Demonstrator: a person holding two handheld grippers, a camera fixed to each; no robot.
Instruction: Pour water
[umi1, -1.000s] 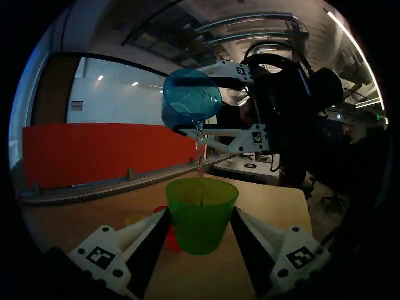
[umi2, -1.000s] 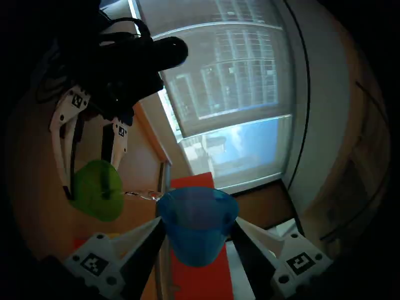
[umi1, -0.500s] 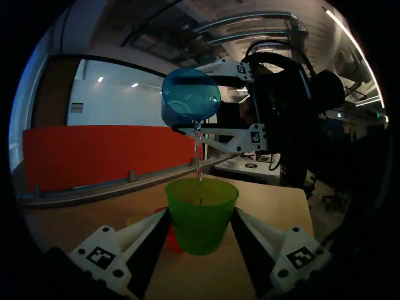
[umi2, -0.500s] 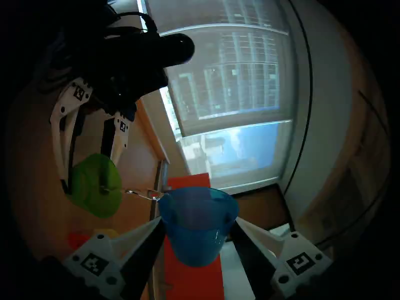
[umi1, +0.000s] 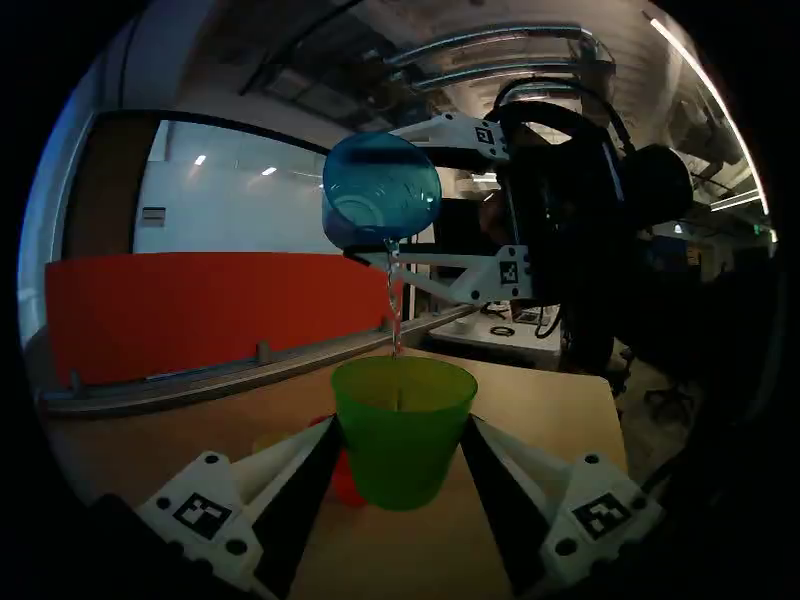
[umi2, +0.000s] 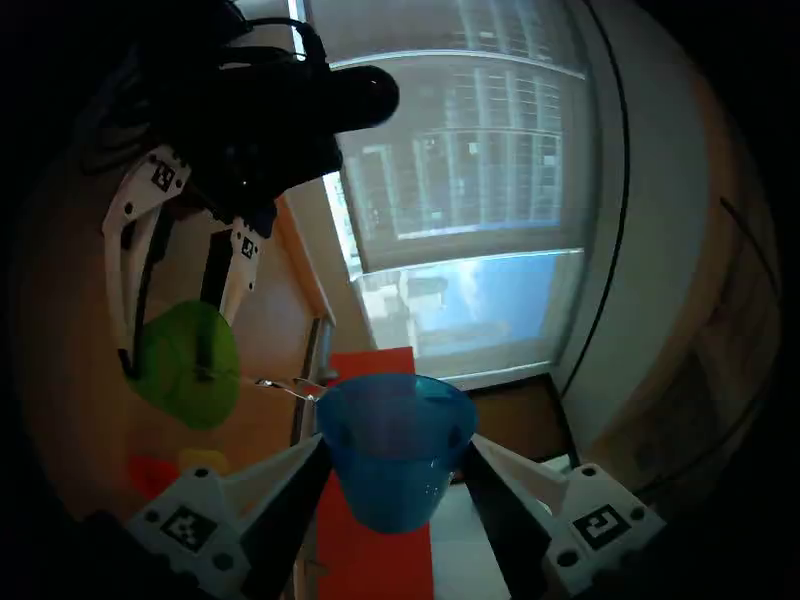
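My left gripper is shut on an upright green cup held just above a wooden table. Above it, a blue cup is tipped on its side in my right gripper, and a thin stream of water falls from its rim into the green cup. In the right gripper view, my right gripper is shut on the blue cup. The water runs from its rim towards the green cup, which sits between the left gripper's white fingers.
A red cup and a yellow one lie on the table behind the green cup. A long orange panel and a metal rail run along the table's far side. Large windows stand beyond.
The blue cup has tipped slightly further and the stream of water keeps running into the green cup. The right gripper's view has turned a little. The green cup stays put.
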